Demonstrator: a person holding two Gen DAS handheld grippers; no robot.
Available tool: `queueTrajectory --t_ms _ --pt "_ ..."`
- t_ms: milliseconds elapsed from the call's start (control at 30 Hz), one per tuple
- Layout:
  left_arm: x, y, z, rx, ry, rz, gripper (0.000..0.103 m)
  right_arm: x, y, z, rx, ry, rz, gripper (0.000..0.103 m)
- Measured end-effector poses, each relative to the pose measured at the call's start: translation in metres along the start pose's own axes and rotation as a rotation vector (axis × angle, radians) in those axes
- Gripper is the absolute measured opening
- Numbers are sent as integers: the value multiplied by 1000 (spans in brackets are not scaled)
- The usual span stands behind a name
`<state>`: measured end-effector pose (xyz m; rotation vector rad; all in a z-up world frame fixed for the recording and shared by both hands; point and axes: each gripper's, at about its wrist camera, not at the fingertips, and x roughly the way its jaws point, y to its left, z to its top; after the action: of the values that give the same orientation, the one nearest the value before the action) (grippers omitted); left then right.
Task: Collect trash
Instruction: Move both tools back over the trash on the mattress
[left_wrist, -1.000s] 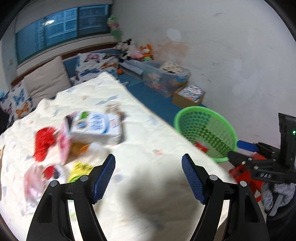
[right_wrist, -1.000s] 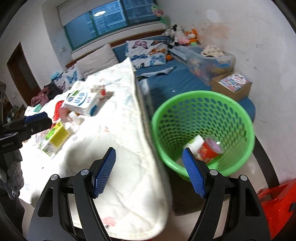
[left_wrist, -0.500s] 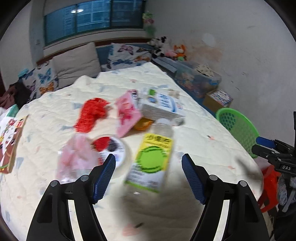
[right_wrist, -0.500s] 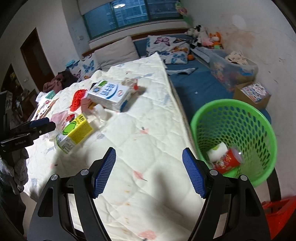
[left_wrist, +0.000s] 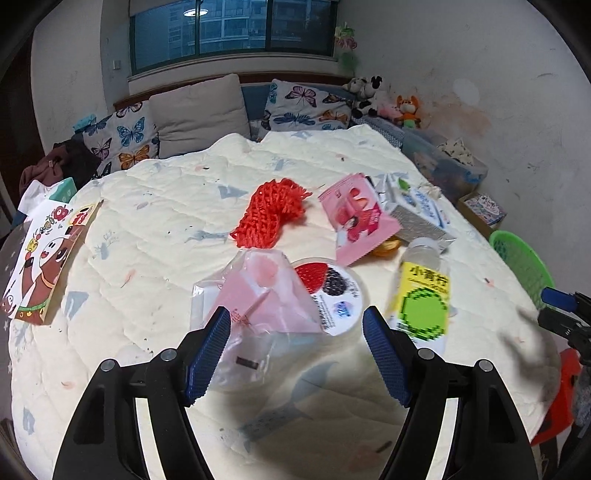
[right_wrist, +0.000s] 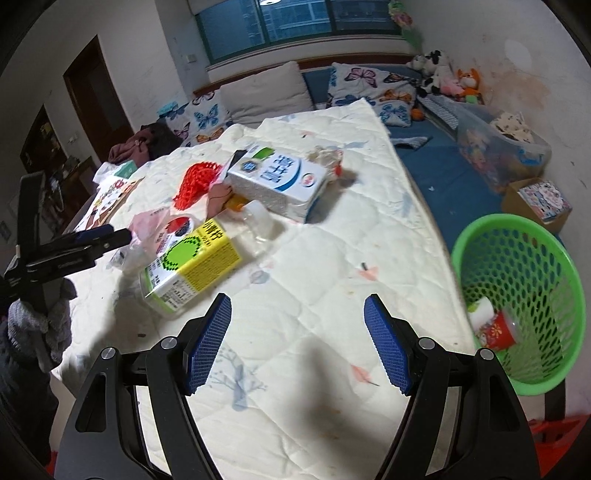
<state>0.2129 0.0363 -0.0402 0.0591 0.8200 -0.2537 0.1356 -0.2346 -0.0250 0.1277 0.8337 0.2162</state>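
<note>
Both views have swung off the green perforated plastic basket (right_wrist: 517, 295) toward the litter on the cream quilted bed cover (left_wrist: 166, 221); basket now sits at the bed's right edge, holding a red paper cup (right_wrist: 498, 329). Left gripper (left_wrist: 296, 354) hovers wide open and empty over the crumpled pink-clear plastic bag (left_wrist: 255, 295) lying on a round foil-lidded tub (left_wrist: 332, 291); right gripper (right_wrist: 297, 343) also gapes empty over bare quilt, near the clear bottle with yellow-green label (right_wrist: 192, 269). Risk, my read: the bag is limp and overlaps the tub, so a pinch may drag both or slip.

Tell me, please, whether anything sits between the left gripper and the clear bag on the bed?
Nothing visible does. The left gripper is open with the clear bag right ahead between its fingers, lying partly over the round lid; only bare quilt is around it.
</note>
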Motion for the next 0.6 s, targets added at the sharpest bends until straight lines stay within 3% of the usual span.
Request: queueTrajectory --t_ms 333,600 --pt "26 9 6 -17 40 12 72 11 9 2 -11 24 -2 75" --pt "12 28 2 -69 1 -22 66 17 14 5 -16 30 -1 74"
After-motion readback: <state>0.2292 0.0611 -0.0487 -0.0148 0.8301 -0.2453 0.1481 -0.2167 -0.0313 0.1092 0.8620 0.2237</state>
